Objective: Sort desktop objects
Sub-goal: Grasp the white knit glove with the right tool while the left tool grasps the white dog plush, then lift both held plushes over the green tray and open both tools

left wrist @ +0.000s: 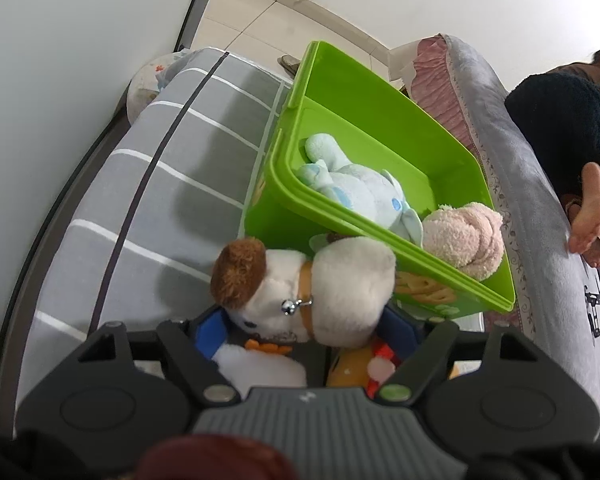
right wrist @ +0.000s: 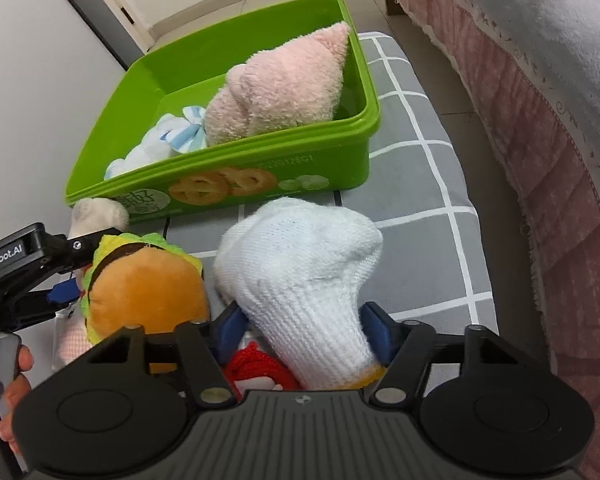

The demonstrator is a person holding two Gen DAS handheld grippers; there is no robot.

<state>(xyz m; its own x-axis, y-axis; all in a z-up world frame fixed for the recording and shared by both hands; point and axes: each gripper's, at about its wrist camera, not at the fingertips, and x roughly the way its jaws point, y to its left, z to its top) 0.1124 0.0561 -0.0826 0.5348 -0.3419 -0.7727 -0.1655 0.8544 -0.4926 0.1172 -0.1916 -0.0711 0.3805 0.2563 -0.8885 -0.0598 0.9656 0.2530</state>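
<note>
On grey checked cushion [right wrist: 420, 168], left gripper [left wrist: 304, 332] clamped plush dog [left wrist: 324, 288], right gripper [right wrist: 300, 328] clamped white sock [right wrist: 300, 272], green bin [right wrist: 260, 184] behind.

Two plush toys [right wrist: 276, 92] lay in the bin [right wrist: 260, 184] on the cushion [right wrist: 420, 184] — dog [left wrist: 320, 292], burger [right wrist: 148, 288] and sock [right wrist: 300, 264] before it

The green bin [right wrist: 236, 172] is smooth, glossy plastic with a printed biscuit label. Inside it, the pink plush [right wrist: 280, 96] is coarse, nubbly terry cloth, and the pale blue plush [left wrist: 352, 188] is soft, short fleece. The plush dog [left wrist: 320, 292] is fluffy pile, with a shiny metal bell [left wrist: 289, 306]. The white sock [right wrist: 300, 280] is ribbed knit. The grey checked cover [left wrist: 172, 168] is matt woven cloth.
</note>
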